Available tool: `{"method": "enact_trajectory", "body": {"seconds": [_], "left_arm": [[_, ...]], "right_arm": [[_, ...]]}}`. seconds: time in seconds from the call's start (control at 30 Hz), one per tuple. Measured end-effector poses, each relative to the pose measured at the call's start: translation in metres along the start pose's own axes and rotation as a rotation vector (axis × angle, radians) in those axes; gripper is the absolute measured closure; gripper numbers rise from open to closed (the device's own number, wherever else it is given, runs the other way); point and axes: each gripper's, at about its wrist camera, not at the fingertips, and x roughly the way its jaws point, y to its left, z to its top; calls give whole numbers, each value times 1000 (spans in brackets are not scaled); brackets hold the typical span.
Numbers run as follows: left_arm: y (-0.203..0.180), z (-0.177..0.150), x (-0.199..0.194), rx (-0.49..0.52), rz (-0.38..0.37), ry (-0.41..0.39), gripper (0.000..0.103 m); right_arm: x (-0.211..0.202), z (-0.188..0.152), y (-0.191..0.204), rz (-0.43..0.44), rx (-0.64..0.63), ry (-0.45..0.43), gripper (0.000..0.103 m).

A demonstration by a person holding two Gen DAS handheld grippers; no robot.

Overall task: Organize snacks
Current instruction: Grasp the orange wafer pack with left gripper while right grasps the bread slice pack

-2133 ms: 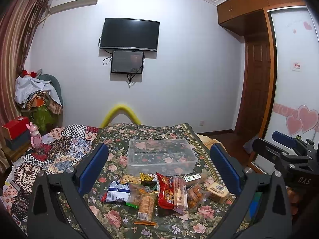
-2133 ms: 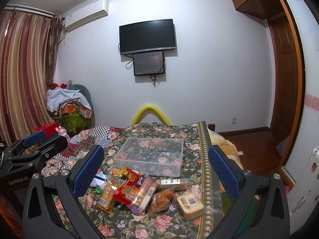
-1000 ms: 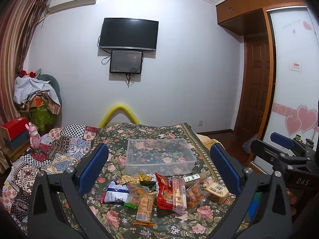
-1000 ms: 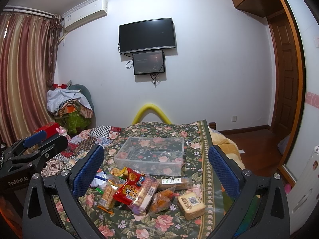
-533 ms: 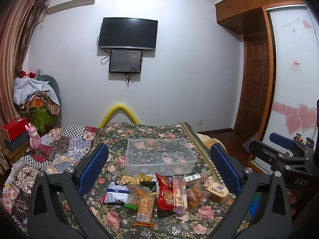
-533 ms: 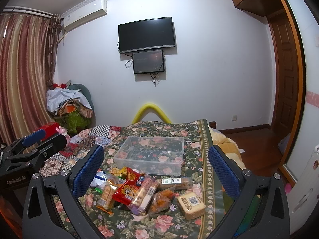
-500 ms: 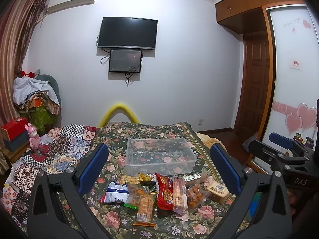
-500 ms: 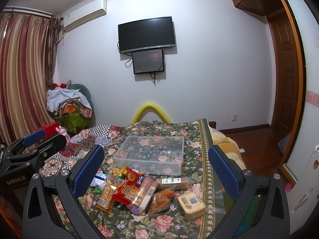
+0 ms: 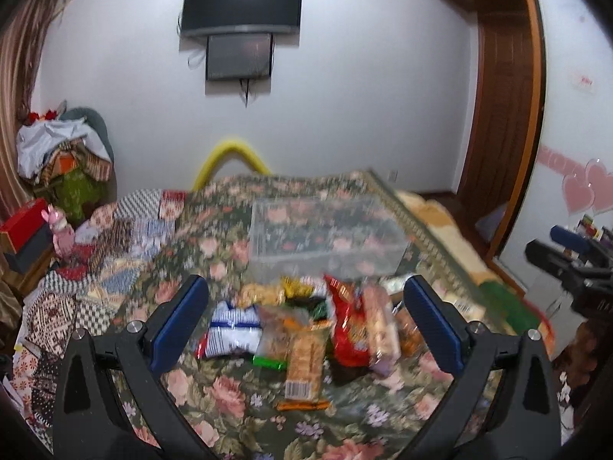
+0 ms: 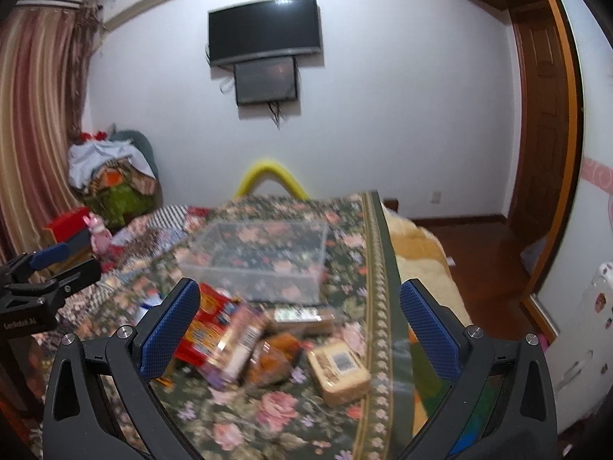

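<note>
Left gripper (image 9: 306, 320) jaws apart, empty, right gripper (image 10: 300, 320) jaws apart, empty, snacks (image 9: 306, 322) heaped on floral cloth (image 9: 230, 395), clear bin (image 9: 325, 237) at 12 o'clock beyond heap

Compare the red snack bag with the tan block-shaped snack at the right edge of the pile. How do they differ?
The red snack bag is bright and printed; the tan block-shaped snack is pale with a label on top. The bag lies within the pile, other packets against it; the block lies at the pile's right edge. The bag looks flat and crinkly, the block thick. Both lie on the floral cloth, outside the clear bin.
</note>
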Motion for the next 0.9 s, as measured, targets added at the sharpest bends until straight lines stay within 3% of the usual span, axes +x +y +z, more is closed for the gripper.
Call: {"method": "enact_trajectory", "body": {"seconds": [0.1,0.27,0.47,0.7,0.9], "left_arm": [[6,-11,20,-12,-4,64,1],[13,-29,52,-27,-11,169,15],[17,-50,78,-44,-31,287,23],[16,-75,97,-48,-68,379,29],[9,-92,116,-60,-92,453,44]], "right_arm": [[14,-10,-14,-27,5,59,0],[35,-23,-31,-46,12,157,0],[61,-45,-50,-58,25,274,0],[88,-62,-56,-29,34,380,7],[102,-72,-54,22,60,437,14]]}}
